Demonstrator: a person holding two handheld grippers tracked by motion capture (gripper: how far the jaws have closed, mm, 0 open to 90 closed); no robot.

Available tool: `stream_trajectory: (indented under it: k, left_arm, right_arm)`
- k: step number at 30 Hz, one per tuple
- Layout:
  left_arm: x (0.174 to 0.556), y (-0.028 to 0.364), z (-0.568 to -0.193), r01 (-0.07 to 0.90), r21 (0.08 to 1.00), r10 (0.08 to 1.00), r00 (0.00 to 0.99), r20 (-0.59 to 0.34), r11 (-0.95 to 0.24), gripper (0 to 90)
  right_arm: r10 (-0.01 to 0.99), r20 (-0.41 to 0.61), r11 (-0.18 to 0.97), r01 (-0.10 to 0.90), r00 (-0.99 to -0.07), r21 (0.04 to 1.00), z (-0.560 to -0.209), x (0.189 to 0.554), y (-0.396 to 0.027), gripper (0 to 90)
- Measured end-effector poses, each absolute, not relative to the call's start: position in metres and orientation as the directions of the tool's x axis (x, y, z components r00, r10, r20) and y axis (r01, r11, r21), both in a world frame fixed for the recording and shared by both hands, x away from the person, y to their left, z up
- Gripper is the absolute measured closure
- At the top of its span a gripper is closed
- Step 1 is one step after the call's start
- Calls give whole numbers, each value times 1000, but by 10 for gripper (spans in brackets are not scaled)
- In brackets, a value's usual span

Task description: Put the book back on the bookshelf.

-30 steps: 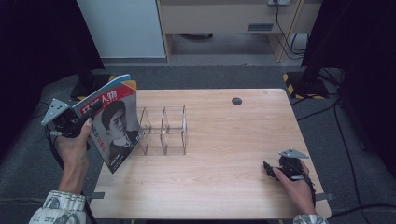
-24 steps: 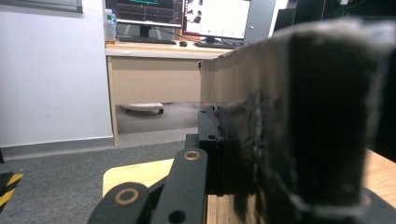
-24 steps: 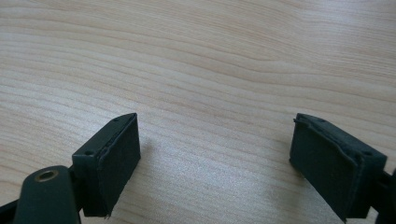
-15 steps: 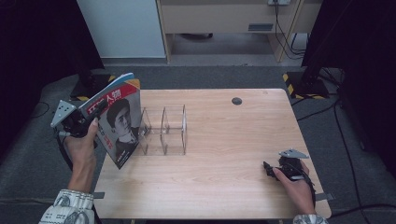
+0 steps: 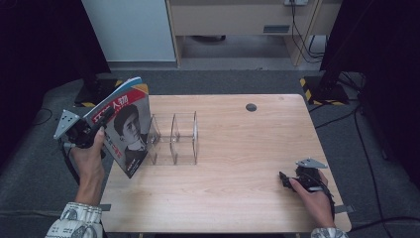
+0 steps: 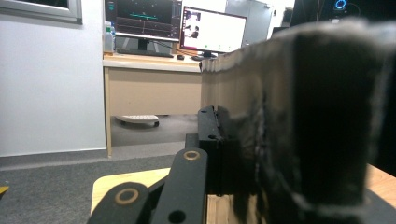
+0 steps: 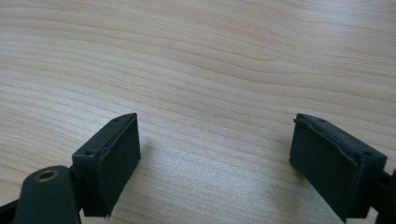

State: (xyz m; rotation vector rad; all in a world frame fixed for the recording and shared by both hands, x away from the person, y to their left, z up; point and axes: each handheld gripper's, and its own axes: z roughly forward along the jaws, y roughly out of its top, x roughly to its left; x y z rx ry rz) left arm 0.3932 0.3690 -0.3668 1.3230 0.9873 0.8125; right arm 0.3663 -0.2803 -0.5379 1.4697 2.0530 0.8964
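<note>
Nearest to us, our right gripper (image 5: 291, 179) rested low at the near right corner of the table (image 5: 233, 198), its jaws spread wide over bare wood and holding nothing; in the right gripper view both pads (image 7: 116, 154) stood well apart with only wood grain between them. It had not moved over the last second. On the other side, our left gripper (image 5: 81, 135) was clamped on the magazine (image 5: 124, 126), gripping it at its left edge, and in the left gripper view the pages pressed against the near jaw. What had changed was the magazine's place and lean: a second before it hung tilted out past the table's left edge, and now it stood more upright and closer in, its lower corner over the wood and its right edge just beside the clear rack (image 5: 173, 139). We judged that the magazine was being lined up for a slot in the rack and was not yet in one. The rack's dividers stood upright with open slots, so room lay to the right. The left table edge was close under the magazine. Farther off, the table's middle and far half lay open, with a small dark disc (image 5: 251, 107) near the far edge.
</note>
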Motion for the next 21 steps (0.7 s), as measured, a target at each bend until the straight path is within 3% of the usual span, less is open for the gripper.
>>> stream_trajectory:
  k: [21]
  left_arm:
    - [391, 362, -382, 49, 993, 921, 370, -117, 107, 866]
  right_arm:
    - [943, 6, 223, 645, -333, 731, -538, 366, -280, 161]
